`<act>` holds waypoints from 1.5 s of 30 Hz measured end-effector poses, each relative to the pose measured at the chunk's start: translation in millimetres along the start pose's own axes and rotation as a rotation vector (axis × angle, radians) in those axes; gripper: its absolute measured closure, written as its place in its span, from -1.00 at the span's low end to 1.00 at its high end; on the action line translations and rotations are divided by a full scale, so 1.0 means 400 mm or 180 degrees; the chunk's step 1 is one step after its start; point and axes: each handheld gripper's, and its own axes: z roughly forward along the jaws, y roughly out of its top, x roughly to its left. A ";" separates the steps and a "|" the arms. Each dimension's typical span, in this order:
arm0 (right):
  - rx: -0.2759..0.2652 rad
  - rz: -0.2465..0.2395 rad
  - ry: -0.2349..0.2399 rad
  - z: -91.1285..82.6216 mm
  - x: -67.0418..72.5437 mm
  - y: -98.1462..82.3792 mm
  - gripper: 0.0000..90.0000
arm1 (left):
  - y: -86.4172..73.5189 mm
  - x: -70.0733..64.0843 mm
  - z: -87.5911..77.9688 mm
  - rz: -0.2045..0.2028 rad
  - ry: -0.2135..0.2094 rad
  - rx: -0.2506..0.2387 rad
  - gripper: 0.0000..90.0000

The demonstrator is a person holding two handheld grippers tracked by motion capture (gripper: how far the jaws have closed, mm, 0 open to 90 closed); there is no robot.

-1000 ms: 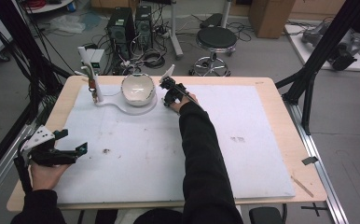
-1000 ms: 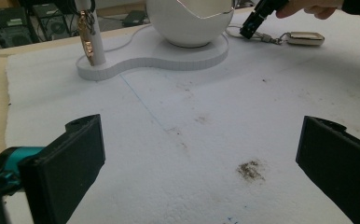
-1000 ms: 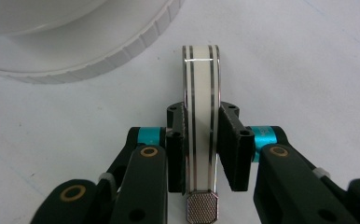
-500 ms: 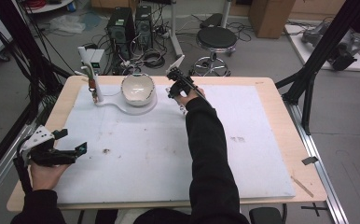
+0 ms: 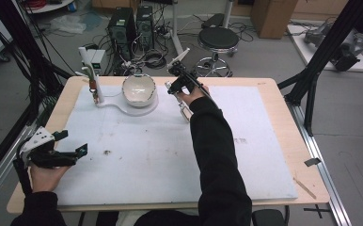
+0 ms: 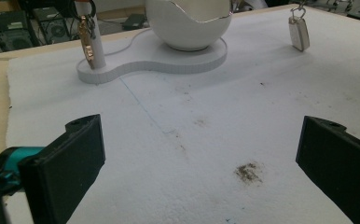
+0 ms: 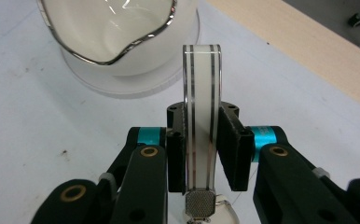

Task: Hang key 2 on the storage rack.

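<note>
Right tool [image 7: 201, 154]: my jaws were clamped flat against both faces of a slim white bar with silver stripes [image 7: 201, 107], and it stood upright between them.
Bar's lower end: a metal clasp [image 7: 199, 205] hung below my jaws.
In the high view: my right tool [image 5: 179, 84] was raised just right of the white bowl [image 5: 139, 89], with the bar [image 5: 185, 111] dangling beneath my hand above the table [image 5: 264, 84].
Left tool [image 6: 201, 154]: my jaws stood wide apart, gripping nothing, over the white foam mat [image 6: 206, 116].
Bowl's stand: a post [image 5: 95, 87] carried a small hanging trinket.
</note>
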 end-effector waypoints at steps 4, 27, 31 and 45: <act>-0.0128 -0.0039 0.0015 -0.040 0.011 -0.004 0.65 | 0.000 -0.001 0.000 -0.0009 -0.0002 -0.0005 -0.96; -0.0790 -0.0119 0.0185 -0.231 0.027 -0.123 0.65 | 0.004 0.001 -0.006 -0.0161 -0.0117 -0.0153 -0.96; -0.0890 -0.0168 0.0156 -0.243 0.049 -0.149 0.66 | 0.007 0.004 -0.009 -0.0247 -0.0164 -0.0257 -0.96; -0.1060 -0.0374 0.0435 -0.257 0.165 -0.226 0.65 | 0.020 -0.010 -0.006 -0.0279 -0.0280 -0.0276 -0.96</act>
